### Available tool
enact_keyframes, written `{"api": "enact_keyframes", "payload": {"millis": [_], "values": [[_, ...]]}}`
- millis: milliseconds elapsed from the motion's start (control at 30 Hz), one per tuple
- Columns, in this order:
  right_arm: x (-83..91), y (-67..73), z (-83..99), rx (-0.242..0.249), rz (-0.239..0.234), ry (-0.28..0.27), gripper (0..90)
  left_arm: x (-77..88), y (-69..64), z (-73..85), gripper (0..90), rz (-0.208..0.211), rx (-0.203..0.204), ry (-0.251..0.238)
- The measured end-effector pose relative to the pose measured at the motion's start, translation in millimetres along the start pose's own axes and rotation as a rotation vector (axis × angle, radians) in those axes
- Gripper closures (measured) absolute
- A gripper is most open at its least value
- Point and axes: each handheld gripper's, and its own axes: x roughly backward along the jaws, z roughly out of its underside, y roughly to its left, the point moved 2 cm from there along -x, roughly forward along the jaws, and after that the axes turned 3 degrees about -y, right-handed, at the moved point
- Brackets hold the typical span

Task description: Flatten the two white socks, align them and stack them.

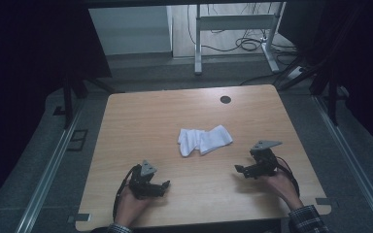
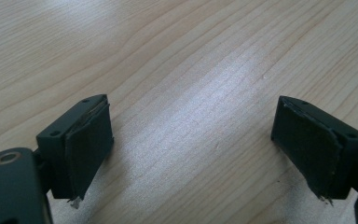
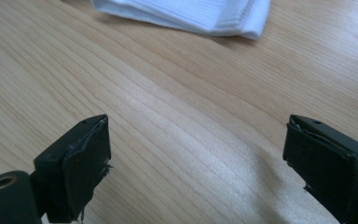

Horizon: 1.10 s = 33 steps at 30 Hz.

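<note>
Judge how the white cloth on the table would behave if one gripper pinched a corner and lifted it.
The white cloth lies flat in soft folds, so it would probably droop and unfold. Its ribbed knit suggests the pads would grip rather than slip. It looks thin, so likely light; pushing might bunch it.
</note>
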Motion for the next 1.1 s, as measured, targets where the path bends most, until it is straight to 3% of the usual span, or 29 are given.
{"api": "enact_keyframes", "payload": {"millis": [633,967,1100], "values": [[-9.2,2.5,-25.2,-0.001,-0.01,0.042,7.4,0.0,0.0,0.0,12.5,0.0,-0.001,0.0],[-16.7,-11.5,-47.5,-0.036,0.015,0.026,24.9,-0.1,0.1,0.0,12.6,0.0,-0.001,-0.001],[-19.7,-14.4,-53.9,-0.021,0.024,0.025,30.7,-0.1,0.0,0.0,12.5,0.0,0.0,-0.002]]}}
